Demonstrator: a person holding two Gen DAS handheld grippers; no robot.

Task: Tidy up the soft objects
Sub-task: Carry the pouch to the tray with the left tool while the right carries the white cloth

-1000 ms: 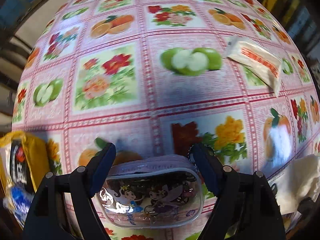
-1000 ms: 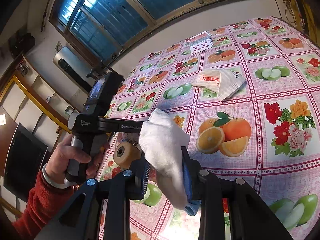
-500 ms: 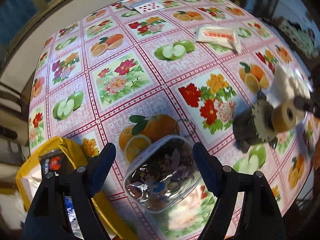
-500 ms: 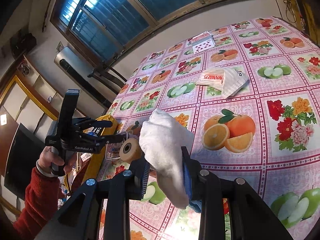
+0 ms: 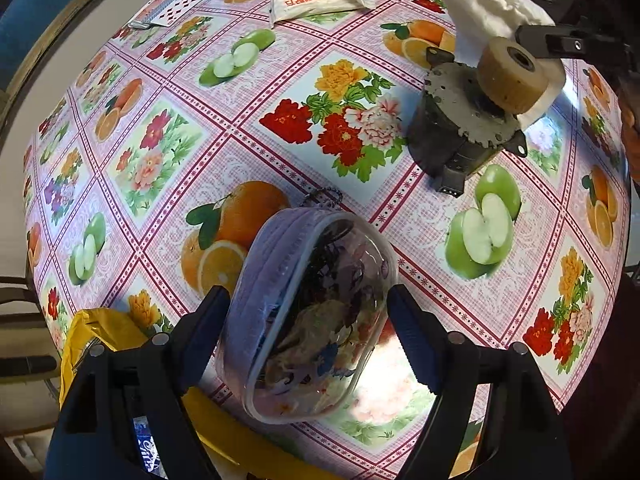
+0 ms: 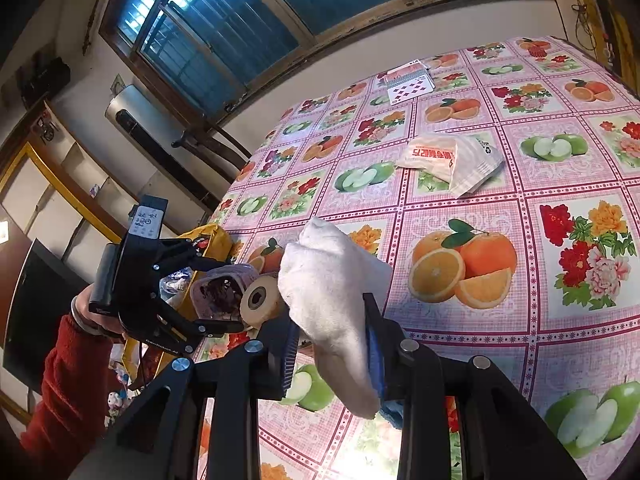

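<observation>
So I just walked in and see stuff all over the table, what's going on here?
A person is tidying soft items with two handheld grippers. The left gripper holds a clear purple pouch above the tablecloth, next to a yellow bag. The right gripper is shut on a white cloth. A white packet, playing cards and a small motor sit on the table.
</observation>
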